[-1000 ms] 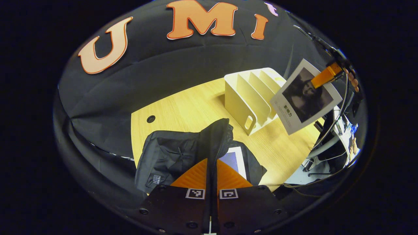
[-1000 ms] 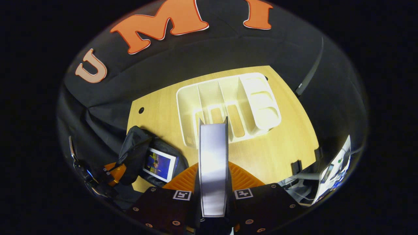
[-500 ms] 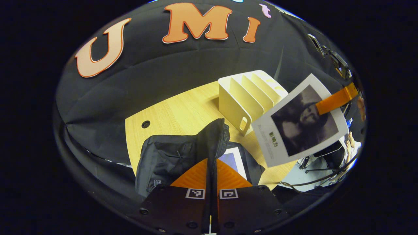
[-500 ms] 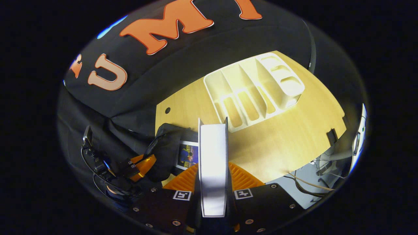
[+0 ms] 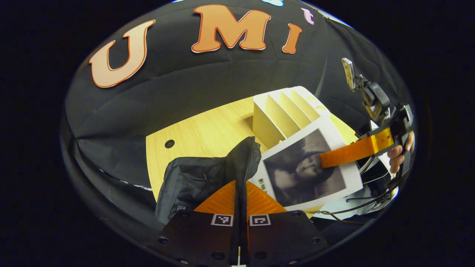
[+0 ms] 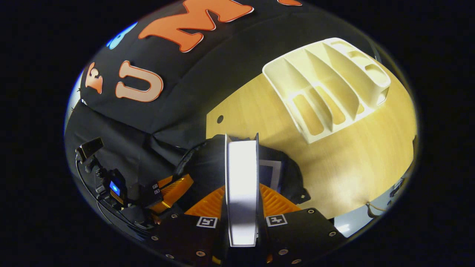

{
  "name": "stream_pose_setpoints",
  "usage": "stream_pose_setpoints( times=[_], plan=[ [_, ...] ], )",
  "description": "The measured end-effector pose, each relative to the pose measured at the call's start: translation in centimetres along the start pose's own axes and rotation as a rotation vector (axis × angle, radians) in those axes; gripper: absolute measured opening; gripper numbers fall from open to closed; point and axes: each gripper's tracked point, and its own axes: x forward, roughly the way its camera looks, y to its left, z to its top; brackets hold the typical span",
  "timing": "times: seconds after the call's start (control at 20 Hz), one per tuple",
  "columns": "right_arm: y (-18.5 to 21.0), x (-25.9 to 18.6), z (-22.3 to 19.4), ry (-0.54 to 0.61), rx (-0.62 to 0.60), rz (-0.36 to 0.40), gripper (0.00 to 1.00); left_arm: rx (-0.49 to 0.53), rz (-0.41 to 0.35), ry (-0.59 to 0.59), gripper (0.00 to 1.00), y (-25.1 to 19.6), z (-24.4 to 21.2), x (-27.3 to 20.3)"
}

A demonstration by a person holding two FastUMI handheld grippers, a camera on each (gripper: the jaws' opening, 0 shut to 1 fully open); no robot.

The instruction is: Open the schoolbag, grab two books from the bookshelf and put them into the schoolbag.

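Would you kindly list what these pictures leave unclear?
- Left gripper view: the schoolbag opening, hidden behind its raised flap, the left tongs and the held book.
- Right gripper view: the first book in the bag, mostly behind the held book's edge.
- Cover text: too small.

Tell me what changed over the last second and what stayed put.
The right gripper carried its book away from the bookshelf, down and across to just above the open schoolbag. The left gripper stayed clamped on the bag's raised flap; the first book stayed inside.
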Motion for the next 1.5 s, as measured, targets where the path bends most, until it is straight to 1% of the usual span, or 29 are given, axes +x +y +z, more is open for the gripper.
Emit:
stream_pose_setpoints(
  times=[0.05,0.1,0.25,0.3,0.35,0.5,0.6,0.65,0.7,0.75,0.8,0.85,0.9,0.95,1.0,1.1,1.15,1.2,1.25,1.3,1.35,1.4,1.5],
  plan=[
    [-0.1,1.1,-0.4,0.010,0.015,0.015,0.33,-0.007,0.005,-0.002,0.02,0.0,0.2,0.1],
    [-0.2,2.2,-0.8,0.018,0.014,0.030,0.33,-0.008,0.008,-0.005,0.09,-0.2,0.4,0.1],
    [-0.4,5.7,-1.4,0.026,0.036,0.076,0.33,-0.017,0.011,-0.014,0.10,-0.7,0.7,0.3],
    [-0.3,6.7,-1.7,0.026,0.067,0.099,0.33,-0.027,0.009,-0.018,0.02,-0.8,0.9,0.3],
    [-0.3,7.7,-1.9,0.032,0.100,0.117,0.33,-0.037,0.009,-0.022,0.02,-1.0,1.1,0.4],
    [0.4,9.1,-2.6,0.001,0.114,0.165,0.33,-0.062,0.003,-0.037,0.02,-1.8,1.4,0.3],
    [0.5,10.5,-3.2,-0.004,0.098,0.171,0.33,-0.050,0.010,-0.011,0.02,-2.2,0.9,0.2],
    [0.5,11.3,-3.5,-0.002,0.087,0.180,0.33,-0.032,0.017,-0.019,0.02,-2.4,1.2,0.2],
    [0.6,12.2,-4.0,0.014,0.077,0.187,0.41,-0.024,0.014,-0.017,0.02,-2.8,1.2,0.3],
    [0.6,12.7,-4.4,0.033,0.076,0.192,0.33,-0.015,0.019,-0.018,0.02,-3.0,1.3,0.3],
    [0.5,12.9,-4.5,0.044,0.073,0.192,0.34,-0.015,0.026,-0.017,0.02,-2.7,1.2,0.4],
    [0.4,12.9,-4.3,0.044,0.069,0.179,0.35,-0.030,0.031,-0.023,0.02,-2.6,1.2,0.1],
    [0.2,13.0,-4.3,0.055,0.047,0.137,0.46,-0.045,0.031,-0.028,0.02,-2.2,1.1,0.1],
    [-0.7,12.8,-4.6,0.073,0.003,0.069,0.31,-0.051,0.039,-0.028,0.02,-1.7,0.8,0.0],
    [-1.5,12.5,-4.8,0.081,-0.057,0.020,0.49,-0.051,0.048,-0.029,0.02,-1.4,0.5,-0.2],
    [-2.5,12.1,-4.4,0.053,-0.173,-0.064,0.60,-0.043,0.059,-0.038,0.02,-1.2,0.3,0.1],
    [-3.1,11.9,-4.1,0.036,-0.232,-0.104,0.63,-0.036,0.059,-0.038,0.02,-1.3,0.0,0.3],
    [-3.6,11.3,-3.5,0.005,-0.290,-0.148,0.82,-0.027,0.055,-0.046,0.02,-1.8,-0.1,0.4],
    [-3.9,10.8,-2.8,-0.028,-0.341,-0.187,0.67,-0.016,0.054,-0.047,0.03,-2.2,-0.2,0.3],
    [-3.8,10.4,-1.8,-0.065,-0.379,-0.218,0.70,-0.001,0.034,-0.064,0.04,-2.6,-0.3,0.3],
    [-4.1,10.1,-0.8,-0.106,-0.404,-0.254,0.71,0.015,0.014,-0.086,0.09,-3.5,-0.3,0.2],
    [-4.0,9.5,0.2,-0.146,-0.418,-0.284,0.76,0.026,-0.012,-0.098,0.25,-4.2,-0.4,0.3],
    [-3.9,8.2,1.7,-0.214,-0.414,-0.329,0.82,0.027,-0.065,-0.105,0.57,-5.5,-0.9,0.8]
  ],
)
